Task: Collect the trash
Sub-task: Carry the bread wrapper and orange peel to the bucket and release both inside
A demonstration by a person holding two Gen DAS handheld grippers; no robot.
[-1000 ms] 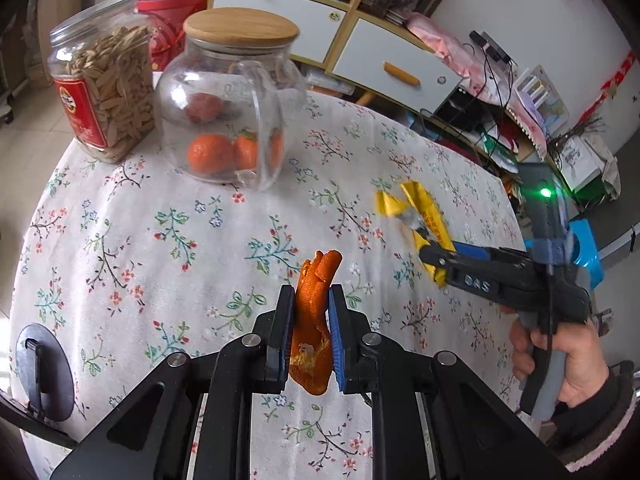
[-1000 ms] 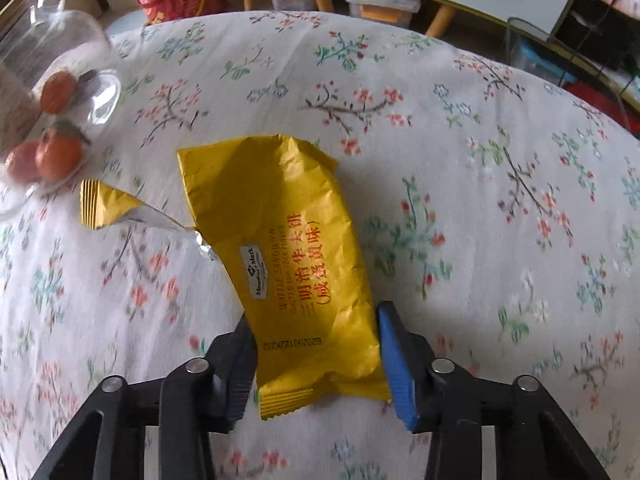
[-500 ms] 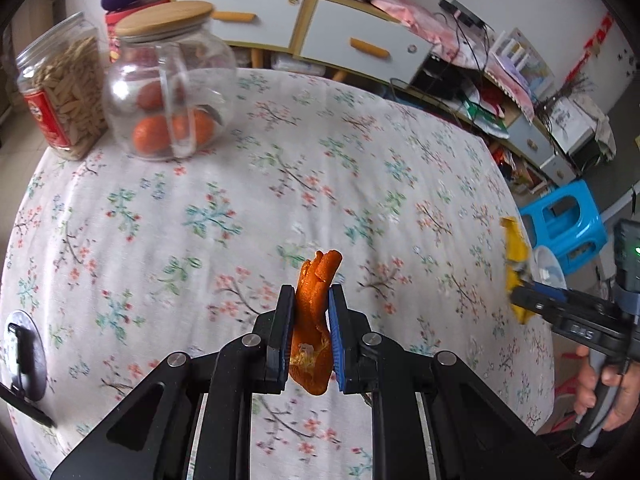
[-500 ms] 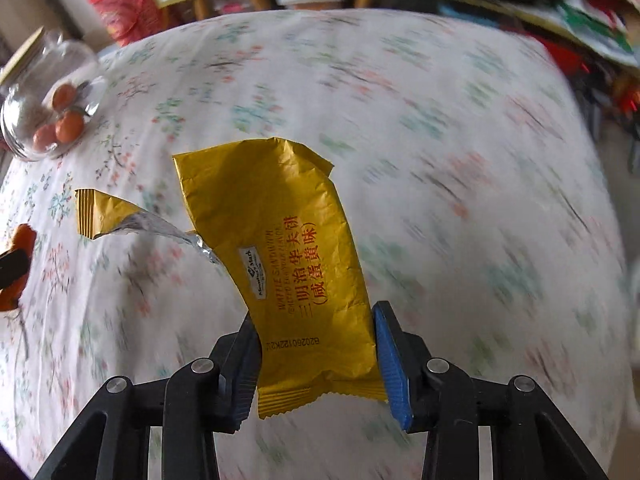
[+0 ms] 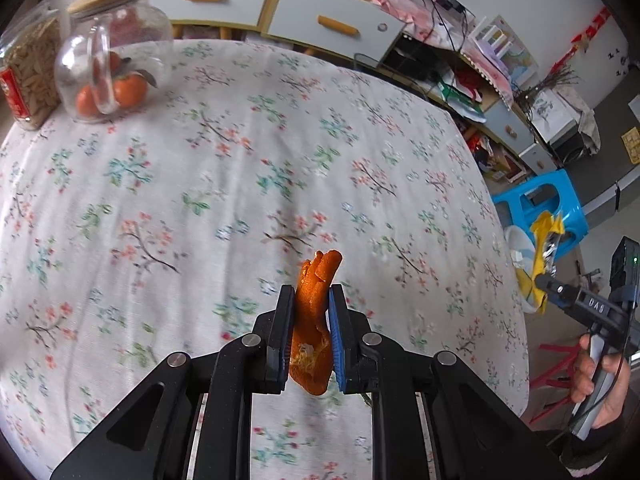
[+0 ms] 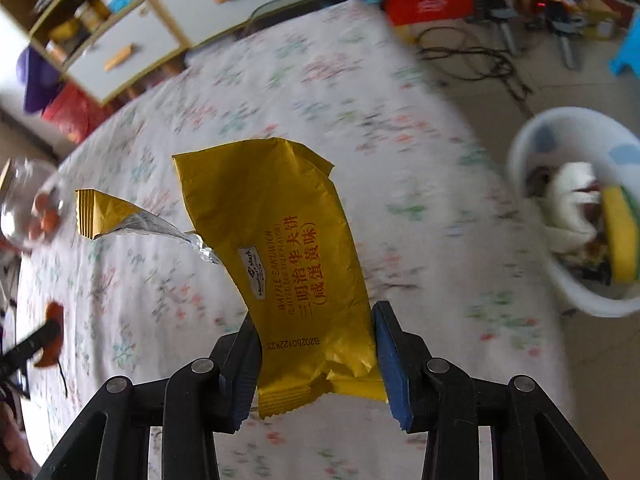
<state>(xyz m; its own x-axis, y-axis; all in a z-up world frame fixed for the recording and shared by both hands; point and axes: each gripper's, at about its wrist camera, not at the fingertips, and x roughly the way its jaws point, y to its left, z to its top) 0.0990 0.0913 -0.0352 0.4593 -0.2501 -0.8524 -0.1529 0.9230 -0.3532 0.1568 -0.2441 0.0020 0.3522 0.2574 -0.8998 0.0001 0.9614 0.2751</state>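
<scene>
Orange peel [image 5: 314, 320] is clamped in the left gripper [image 5: 311, 312], yellow wrapper [image 6: 288, 264], light, crinkly and slippery, is pinched at its lower end by the right gripper [image 6: 316, 344], white bin [image 6: 576, 208] at 3 o'clock off the table [image 5: 200, 180].

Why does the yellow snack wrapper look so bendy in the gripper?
The yellow snack wrapper is probably thin foil, so it likely flops: it curves and creases above the right gripper. Its torn strip dangles sideways, suggesting little weight. The shiny surface might slip, though the pads hold it now.
</scene>
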